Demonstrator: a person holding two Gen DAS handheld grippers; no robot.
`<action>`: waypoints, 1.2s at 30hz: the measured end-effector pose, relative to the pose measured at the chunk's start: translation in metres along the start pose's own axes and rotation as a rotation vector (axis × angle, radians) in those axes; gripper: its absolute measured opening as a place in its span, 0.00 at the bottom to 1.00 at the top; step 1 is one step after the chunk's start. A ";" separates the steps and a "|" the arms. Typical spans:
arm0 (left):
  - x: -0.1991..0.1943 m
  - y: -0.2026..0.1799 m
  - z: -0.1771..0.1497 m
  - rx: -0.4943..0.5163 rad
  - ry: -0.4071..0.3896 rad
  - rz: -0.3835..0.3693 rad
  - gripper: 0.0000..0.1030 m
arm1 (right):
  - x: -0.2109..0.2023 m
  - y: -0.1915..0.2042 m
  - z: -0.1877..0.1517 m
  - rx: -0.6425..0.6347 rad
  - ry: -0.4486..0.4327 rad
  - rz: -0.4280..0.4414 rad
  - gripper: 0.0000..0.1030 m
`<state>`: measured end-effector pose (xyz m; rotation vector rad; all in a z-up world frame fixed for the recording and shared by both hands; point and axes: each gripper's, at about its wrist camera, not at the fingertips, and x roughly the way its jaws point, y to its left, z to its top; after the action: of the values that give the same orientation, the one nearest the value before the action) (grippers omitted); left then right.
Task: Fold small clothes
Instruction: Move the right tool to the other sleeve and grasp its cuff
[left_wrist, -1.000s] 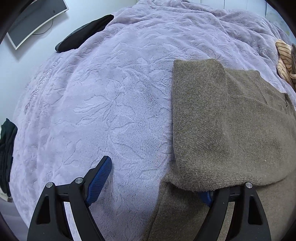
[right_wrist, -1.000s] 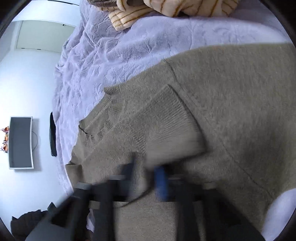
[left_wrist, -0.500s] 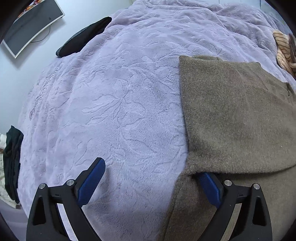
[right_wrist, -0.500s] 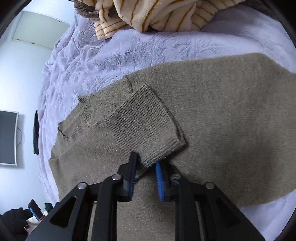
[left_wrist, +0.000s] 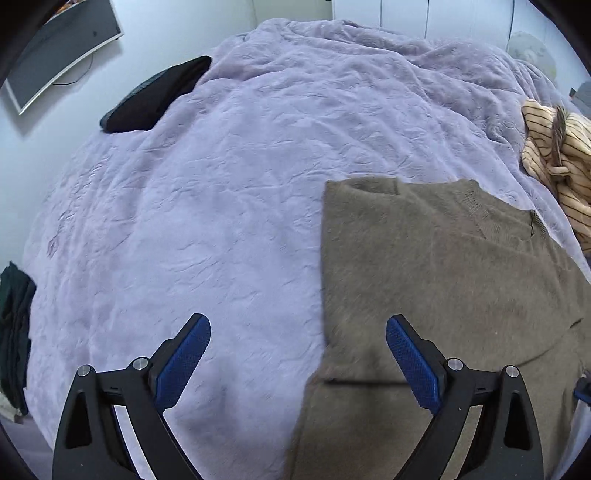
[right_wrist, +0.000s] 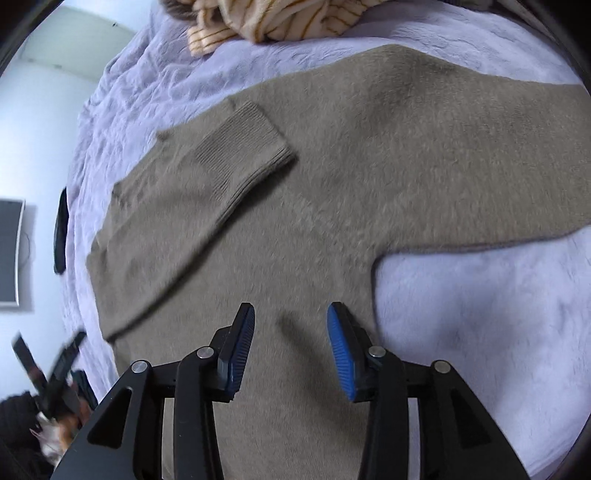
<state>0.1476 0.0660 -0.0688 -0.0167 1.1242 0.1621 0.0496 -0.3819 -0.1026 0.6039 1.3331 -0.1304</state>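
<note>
A brown knit sweater (left_wrist: 443, 277) lies flat on the lilac bedspread (left_wrist: 221, 184). One sleeve is folded across its body, with the ribbed cuff (right_wrist: 243, 147) lying on top. The other sleeve (right_wrist: 480, 129) stretches out to the right. My left gripper (left_wrist: 297, 347) is open and empty, hovering over the sweater's left folded edge. My right gripper (right_wrist: 291, 339) is open and empty above the sweater's body (right_wrist: 295, 240), just below the folded sleeve.
A striped cream garment (left_wrist: 557, 155) is heaped at the right of the bed; it also shows in the right wrist view (right_wrist: 277, 18). A black item (left_wrist: 155, 96) lies at the far left edge. Dark clothes (left_wrist: 14, 332) hang by the left side. A monitor (left_wrist: 59, 48) is on the wall.
Both grippers have let go of the sleeve and pulled back. The right jaws opened from being shut on the cuff. The sleeve now lies flat on the sweater.
</note>
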 end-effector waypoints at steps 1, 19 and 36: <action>0.011 -0.009 0.008 -0.001 0.008 -0.014 0.94 | -0.001 0.004 -0.003 -0.012 0.003 0.002 0.43; 0.032 0.014 -0.014 -0.071 0.172 -0.035 0.94 | 0.000 0.018 -0.033 -0.045 0.059 0.005 0.44; -0.034 -0.141 -0.083 0.192 0.268 -0.228 0.94 | -0.047 -0.074 -0.022 0.183 -0.083 0.058 0.59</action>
<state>0.0782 -0.0855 -0.0833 0.0047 1.3919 -0.1560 -0.0132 -0.4451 -0.0858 0.7829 1.2301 -0.2298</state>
